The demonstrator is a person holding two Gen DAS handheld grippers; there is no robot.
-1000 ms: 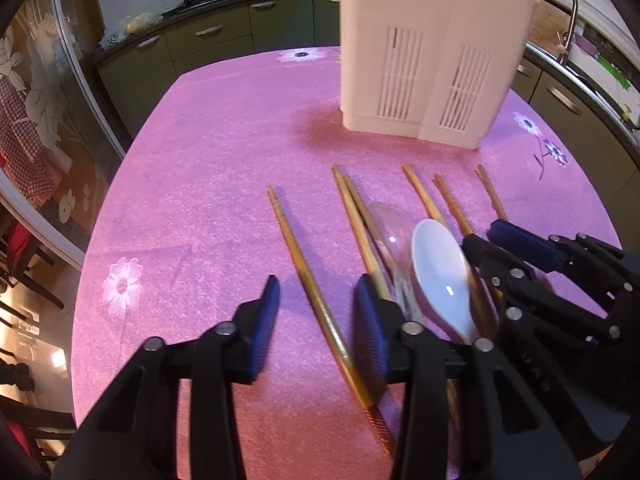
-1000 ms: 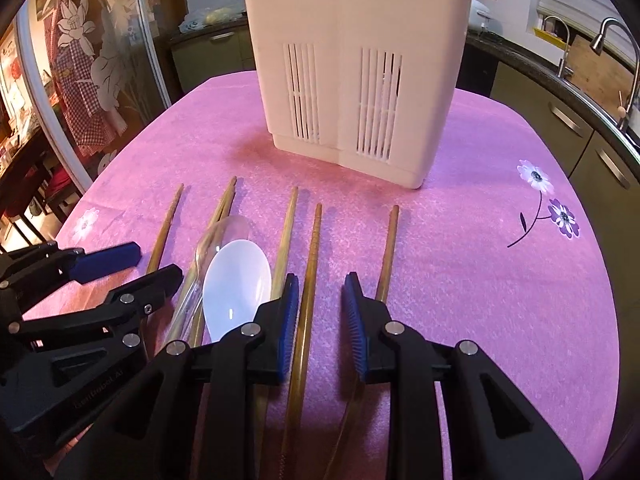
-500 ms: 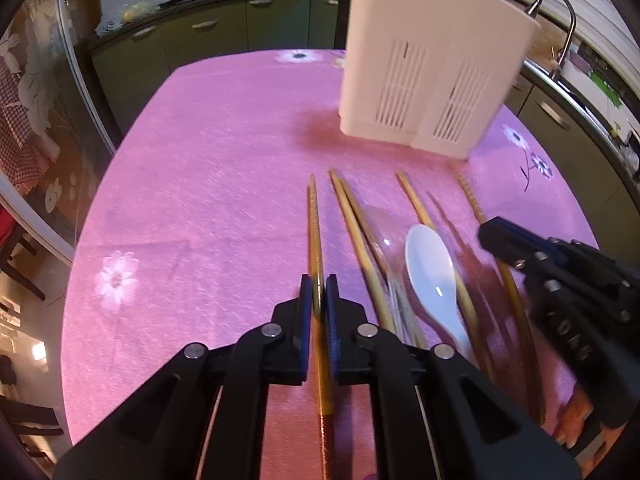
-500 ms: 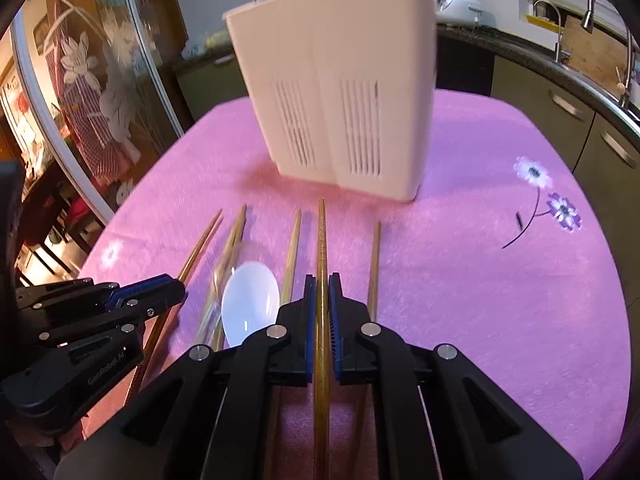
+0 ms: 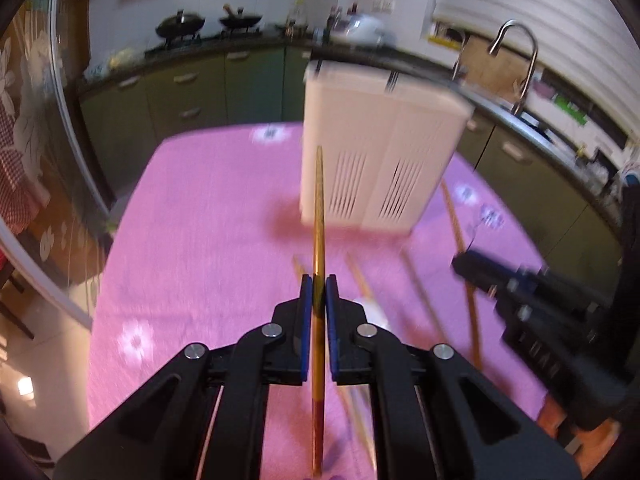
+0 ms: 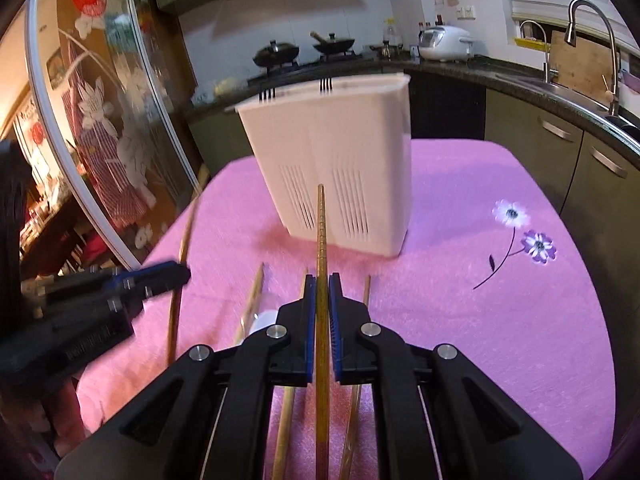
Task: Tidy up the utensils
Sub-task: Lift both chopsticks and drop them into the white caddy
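Left wrist view: left tool [image 5: 319,286] is clamped on a chopstick [image 5: 319,216], blue pads pressed to both its sides.
Left chopstick: it runs straight ahead between the fingers, lifted off the desk [image 5: 192,220], its thin tip showing in front of the white utensil holder [image 5: 380,152].
Right wrist view: right tool [image 6: 322,286] is clamped on a second chopstick [image 6: 321,228], pads tight against it.
Right chopstick: lifted above the desk, its tip pointing at the slotted front of the white utensil holder [image 6: 332,160].
Utensil holder: upright on the pink cloth at the far side, with two panels of vertical slots; blurred in the left view.
Loose chopsticks: several remain flat on the cloth between the tools and the holder [image 6: 252,300].
Spoon: a white spoon [image 6: 266,318] lies among them, mostly hidden behind the right tool's left finger.
Tools relative to each other: side by side, apart, each seen at the edge of the other's view.
Background: kitchen counter with woks and a faucet.
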